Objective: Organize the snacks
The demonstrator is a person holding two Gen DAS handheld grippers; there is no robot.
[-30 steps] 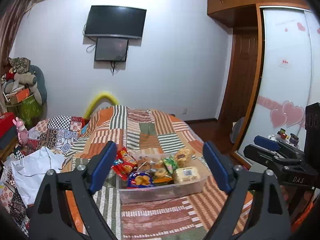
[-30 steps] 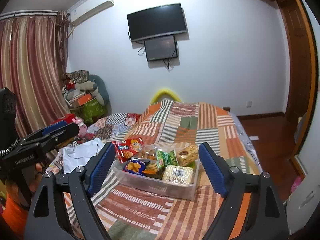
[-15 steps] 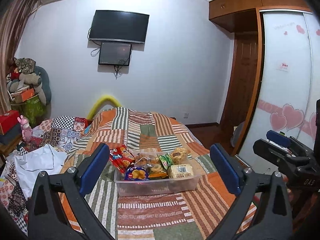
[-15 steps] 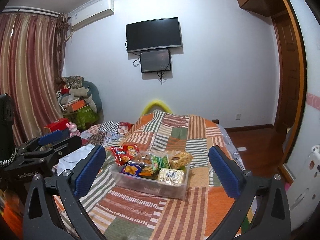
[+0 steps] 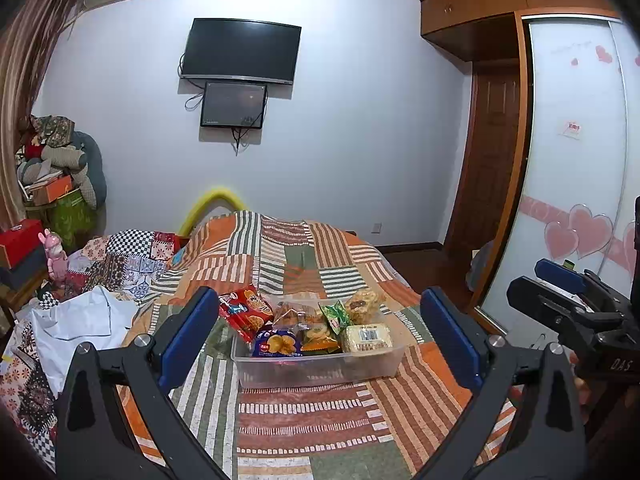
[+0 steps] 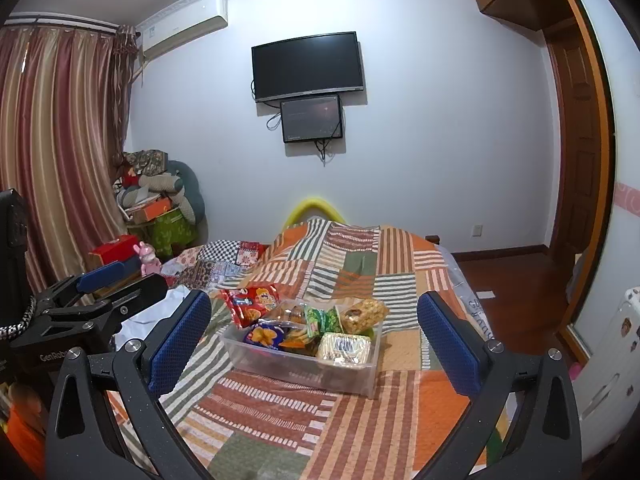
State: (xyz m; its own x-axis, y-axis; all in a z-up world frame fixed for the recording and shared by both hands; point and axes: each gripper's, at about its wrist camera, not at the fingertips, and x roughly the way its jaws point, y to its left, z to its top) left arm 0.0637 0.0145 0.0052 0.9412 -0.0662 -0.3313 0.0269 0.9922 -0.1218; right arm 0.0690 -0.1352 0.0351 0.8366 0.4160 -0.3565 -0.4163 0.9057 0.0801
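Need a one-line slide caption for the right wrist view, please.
Open right hand-held gripper facing a clear plastic bin of packaged snacks on a striped patchwork bedspread.

The left gripper [image 5: 318, 332] hangs with jaws wide apart, nothing between them, facing a clear bin [image 5: 320, 370] of snack packets [image 5: 276, 342] on the bed [image 5: 304, 420].

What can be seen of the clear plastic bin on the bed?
The clear plastic bin is a shallow rectangular tub with see-through walls and no lid, upright on the patchwork bedspread. Snack packets fill it; a red packet leans over its far left corner. Neither open gripper touches it.
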